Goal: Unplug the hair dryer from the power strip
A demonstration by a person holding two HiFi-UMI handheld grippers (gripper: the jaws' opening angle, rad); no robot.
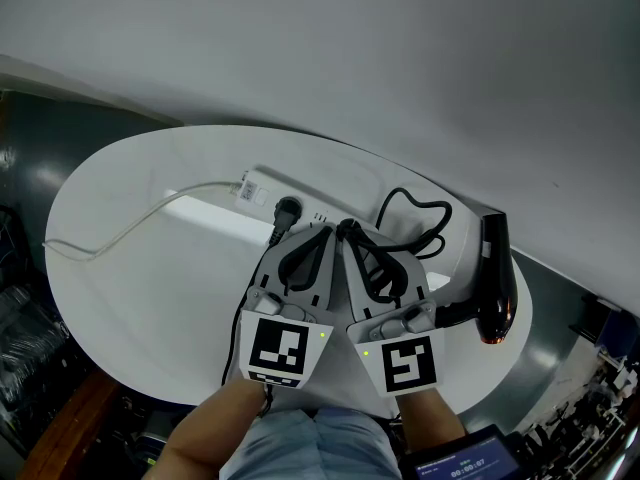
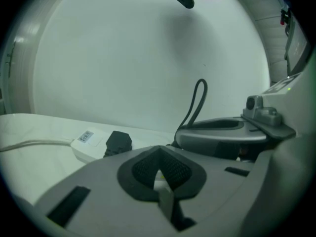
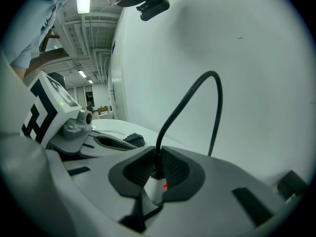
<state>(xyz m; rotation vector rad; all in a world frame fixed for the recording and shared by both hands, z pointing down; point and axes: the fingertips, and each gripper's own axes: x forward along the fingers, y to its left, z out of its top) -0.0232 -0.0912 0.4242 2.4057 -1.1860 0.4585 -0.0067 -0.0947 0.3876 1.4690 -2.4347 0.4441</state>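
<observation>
the hair dryer [image 1: 495,278] lies at the right edge of the desk [image 1: 130,298], its black cord [image 3: 178,106] looping back toward the white power strip [image 1: 300,190]. my right tool [image 3: 157,168] is clenched on that cord just above the strip, where a small red light glows; the plug end is hidden under the pads, i think. my left tool [image 2: 158,154] sits just beside it over the strip, jaws closed together on nothing. a second black plug [image 1: 288,211] sits in the strip to the left, and a white cable [image 1: 150,218] trails across the desk
</observation>
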